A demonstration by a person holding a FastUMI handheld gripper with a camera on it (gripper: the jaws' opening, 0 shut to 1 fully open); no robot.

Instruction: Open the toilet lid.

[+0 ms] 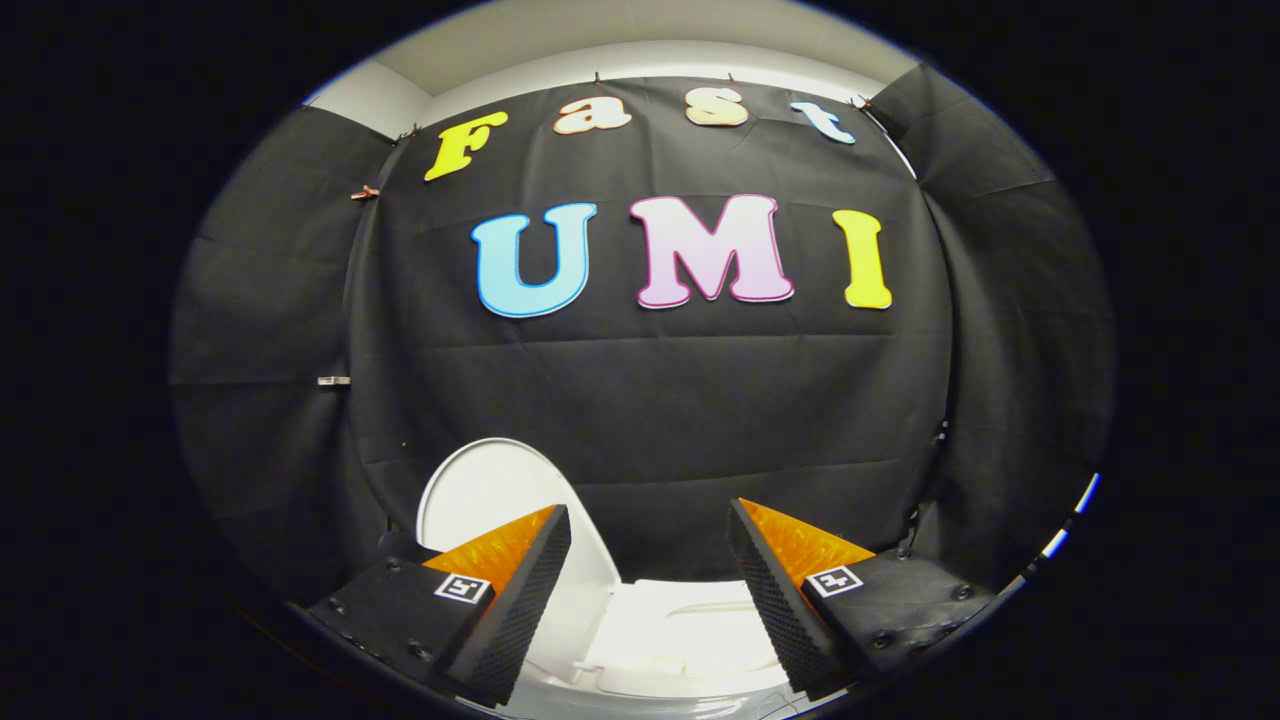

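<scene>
Hand-held gripper: here is my hand-held gripper (650, 590), its two fingers spread wide apart with nothing between them, gripping nothing and touching nothing.

Left finger: it (510, 600) crosses in front of the raised lid's lower right part; I can't tell whether there is any contact, it looks clear of it.

Right finger: it (775, 600) stands over the right side of the toilet, in front of the black cloth.

Toilet lid: the white toilet lid (490, 490) is up, standing roughly upright with its rounded top showing above and behind my left finger, leaning back towards the booth wall.

Toilet: the white toilet (665, 630) sits low, right in the gap between my fingers and just beyond them; I see its rear part and the start of the seat, glossy and bright under the light.

Hinge area: a small white fitting (580, 665) shows at the foot of the lid, just beside my left finger; too small to make out more.

Booth wall: black cloth (650, 420) hangs behind the toilet, creased in horizontal folds, with side panels angling in on both sides.

Above: a pale ceiling strip (640, 40) runs over the top of the cloth.
</scene>
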